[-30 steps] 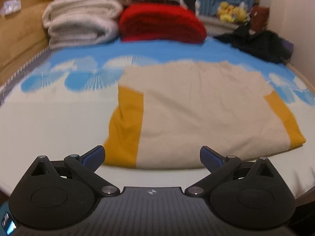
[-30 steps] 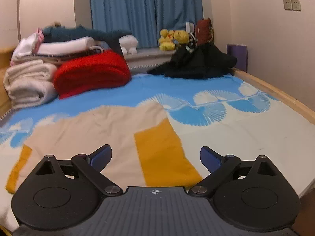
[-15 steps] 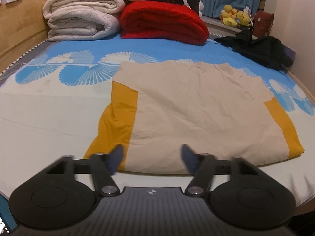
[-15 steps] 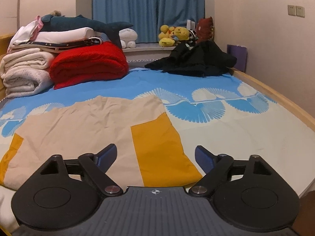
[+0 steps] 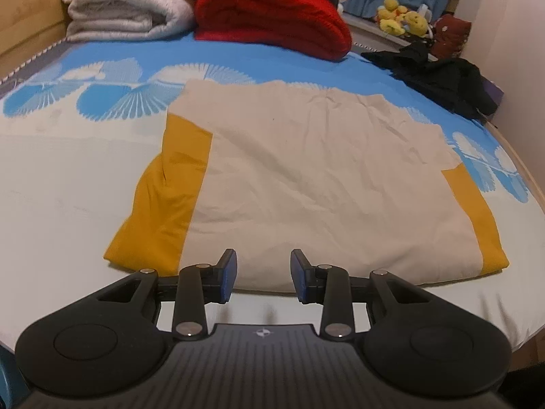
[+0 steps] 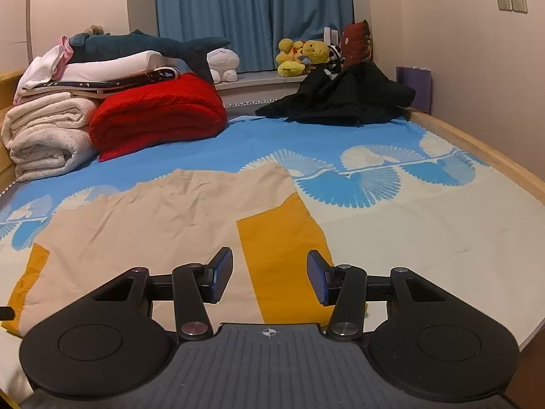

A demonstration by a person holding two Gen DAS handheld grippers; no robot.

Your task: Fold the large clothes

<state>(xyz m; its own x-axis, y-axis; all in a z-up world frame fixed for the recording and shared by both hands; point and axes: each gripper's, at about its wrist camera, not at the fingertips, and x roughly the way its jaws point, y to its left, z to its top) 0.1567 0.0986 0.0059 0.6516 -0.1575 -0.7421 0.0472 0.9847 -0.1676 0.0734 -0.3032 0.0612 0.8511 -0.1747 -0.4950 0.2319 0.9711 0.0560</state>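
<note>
The beige garment (image 5: 323, 184) with yellow sleeve panels lies flat on the bed (image 5: 61, 204), its near hem partly hidden behind both tools and its long axis running left to right. The left tool (image 5: 263, 277) and right tool (image 6: 269, 277) hover over that hem, fingers apart and empty.

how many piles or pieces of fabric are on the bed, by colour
beige and yellow garment: 1
red blanket: 1
white blankets, folded: 2
black clothes heap: 1
total: 5, not counting the thinner linens stacked on top of the blankets
</note>
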